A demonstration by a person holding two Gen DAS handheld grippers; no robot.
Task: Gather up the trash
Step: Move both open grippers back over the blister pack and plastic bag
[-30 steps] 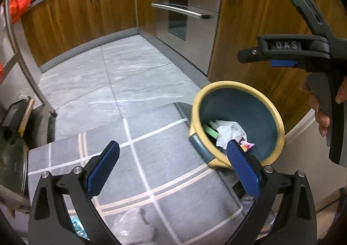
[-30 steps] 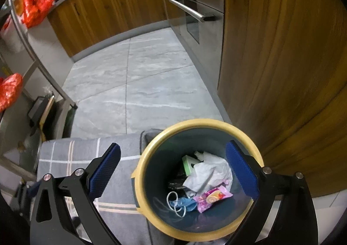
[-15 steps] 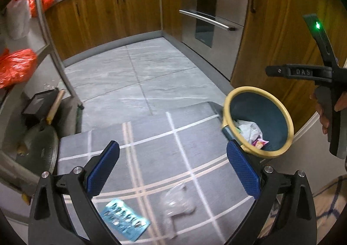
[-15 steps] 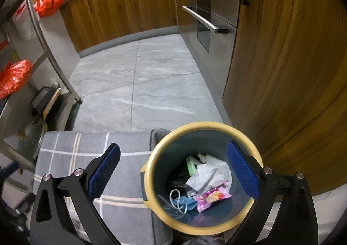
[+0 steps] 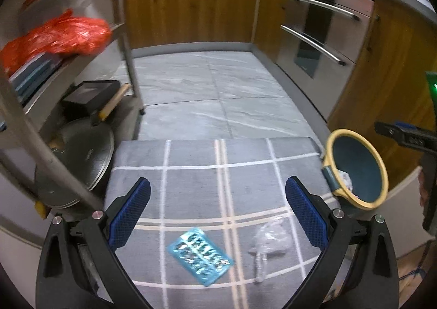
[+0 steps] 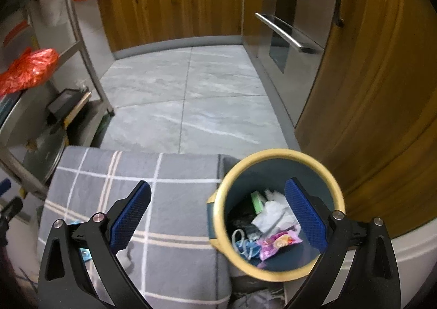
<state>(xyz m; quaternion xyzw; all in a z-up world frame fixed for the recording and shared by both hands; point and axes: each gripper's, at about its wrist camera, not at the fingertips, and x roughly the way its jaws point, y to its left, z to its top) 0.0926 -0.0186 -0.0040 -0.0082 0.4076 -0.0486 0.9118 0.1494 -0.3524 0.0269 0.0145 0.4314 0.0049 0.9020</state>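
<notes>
A blue blister pack [image 5: 200, 255] and a crumpled clear plastic bag [image 5: 269, 239] lie on the grey checked cushion [image 5: 191, 172]. My left gripper [image 5: 217, 212] hangs open just above them, nothing between its fingers. A yellow-rimmed blue bin [image 5: 356, 168] stands off the cushion's right edge. In the right wrist view the bin [image 6: 277, 213] holds white paper, a pink wrapper [image 6: 278, 243], a green piece and a blue mask. My right gripper [image 6: 217, 212] is open over the bin's left rim, empty. The right gripper's body [image 5: 407, 138] shows at the far right of the left wrist view.
A metal shelf rack [image 5: 125, 35] with red bags [image 5: 62, 38], a black box and a pan lid [image 5: 82, 153] stands left of the cushion. Wooden cabinets [image 6: 382, 76] and an oven front [image 6: 286, 33] line the right side. Grey tiled floor [image 5: 218, 90] lies beyond.
My left gripper pulled back and swung left, bringing the blister pack and plastic bag into view between its fingers. My right gripper drifted left, so the bin now sits right of centre.
</notes>
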